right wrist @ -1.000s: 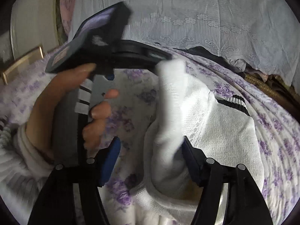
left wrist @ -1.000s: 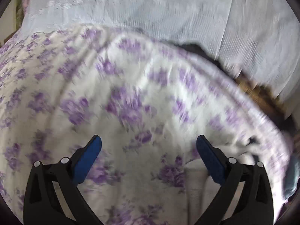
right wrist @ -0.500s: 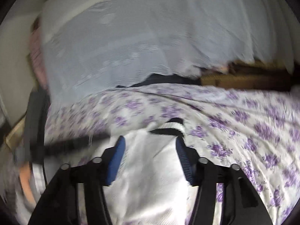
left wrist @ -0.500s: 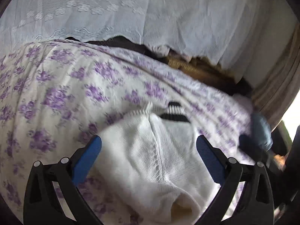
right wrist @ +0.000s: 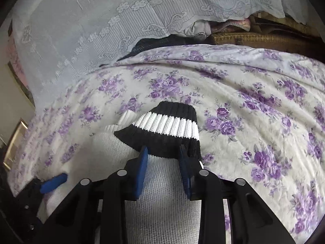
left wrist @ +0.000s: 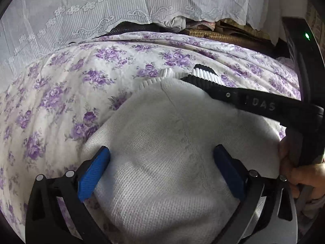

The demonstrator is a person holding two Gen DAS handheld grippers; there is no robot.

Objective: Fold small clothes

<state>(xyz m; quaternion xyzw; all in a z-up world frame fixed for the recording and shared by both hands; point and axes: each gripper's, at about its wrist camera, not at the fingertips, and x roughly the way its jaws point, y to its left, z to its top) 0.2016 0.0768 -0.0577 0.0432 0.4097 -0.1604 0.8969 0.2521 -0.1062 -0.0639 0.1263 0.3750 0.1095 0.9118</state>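
Observation:
A white knit sweater [left wrist: 162, 142] lies on the purple-flowered bed sheet [left wrist: 61, 93]. Its sleeve ends in a black cuff with a white stripe [right wrist: 164, 128], folded over the sweater body [right wrist: 162, 209]. My left gripper [left wrist: 161, 162] is open, its blue pads wide apart over the sweater body, holding nothing. My right gripper [right wrist: 162, 154] has its jaws narrowed on the white sleeve just behind the cuff. The right gripper's black finger [left wrist: 260, 105] crosses the left wrist view over the sweater, with the hand [left wrist: 298, 174] at right. A blue left pad [right wrist: 53, 183] shows at lower left.
A white lace cover [right wrist: 91, 26] hangs behind the bed. Dark cloth [right wrist: 150, 42] and a woven brown box [right wrist: 254, 38] with bundled clothes lie at the bed's far edge. Flowered sheet [right wrist: 264, 111] spreads to the right of the sweater.
Both grippers have swung toward the sweater and come down close over it. The right gripper, wider half a second ago, has narrowed on the sleeve by the cuff.

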